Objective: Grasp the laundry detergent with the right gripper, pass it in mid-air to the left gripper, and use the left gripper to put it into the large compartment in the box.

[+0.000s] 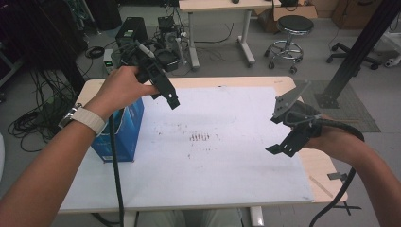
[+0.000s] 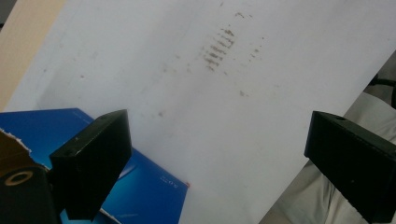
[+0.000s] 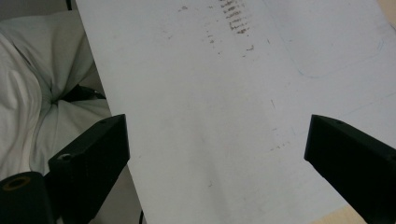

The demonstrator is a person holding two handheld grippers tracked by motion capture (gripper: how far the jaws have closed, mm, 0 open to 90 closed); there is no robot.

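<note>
While the blue box (image 1: 124, 135) stands on the table's (image 1: 326, 165) left edge — partly on the white sheet (image 1: 213, 156) — the left gripper (image 1: 171, 98) hangs just above it, jaws wide, and the right gripper (image 1: 280, 150) hangs well apart, jaws wide, empty.

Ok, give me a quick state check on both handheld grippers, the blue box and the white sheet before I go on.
Left gripper: jaws wide apart, holding nothing, raised above the table beside the box.
Right gripper: jaws wide apart, holding nothing, held over the sheet's right edge.
Blue cardboard box: upright at the table's left side, top flap torn open, untouched.
White sheet: lying flat on the table, smudged with brown marks mid-sheet.
</note>
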